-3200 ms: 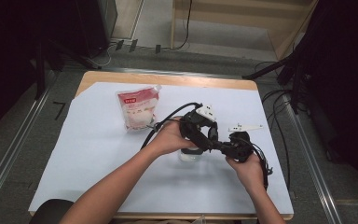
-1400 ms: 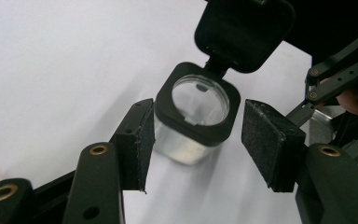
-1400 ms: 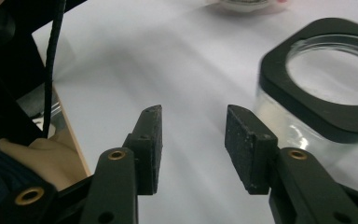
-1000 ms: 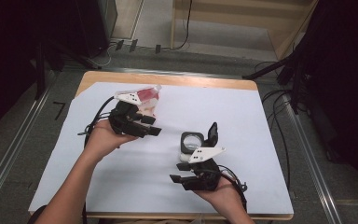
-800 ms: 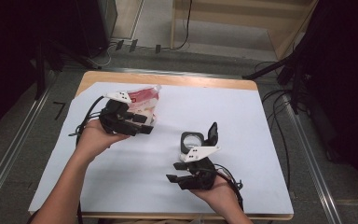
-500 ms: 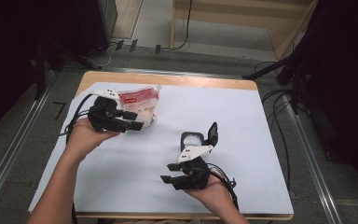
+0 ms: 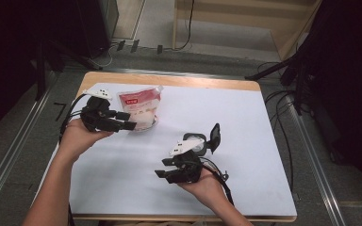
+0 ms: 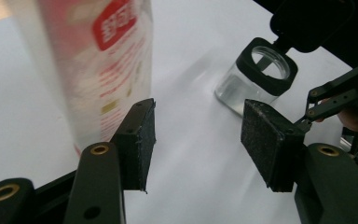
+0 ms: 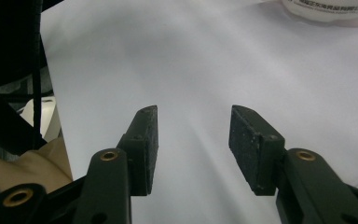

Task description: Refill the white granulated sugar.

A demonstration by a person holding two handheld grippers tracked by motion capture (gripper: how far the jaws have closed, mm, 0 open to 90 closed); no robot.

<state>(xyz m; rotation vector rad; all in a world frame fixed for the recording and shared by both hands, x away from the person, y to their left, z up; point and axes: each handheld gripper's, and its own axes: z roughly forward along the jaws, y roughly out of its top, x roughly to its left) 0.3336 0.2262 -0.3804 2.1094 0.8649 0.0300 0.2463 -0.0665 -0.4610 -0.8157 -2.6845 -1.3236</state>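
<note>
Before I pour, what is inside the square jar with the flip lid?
The jar stands with its lid flipped up. Through the mouth and clear walls it looks empty, with white table cover showing through. The very bottom is too blurred to tell.

pouch (image 8: pixel 105 60) blurred, top cut off

At first both tools were together at the jar (image 7: pixel 195 143) in the middle of the bench. Now the left tool (image 7: pixel 125 120) has moved away to the left and is beside the red and white pouch (image 7: pixel 141 108). The right tool (image 7: pixel 162 168) has moved back toward the person, apart from the jar, and both are empty.
</note>
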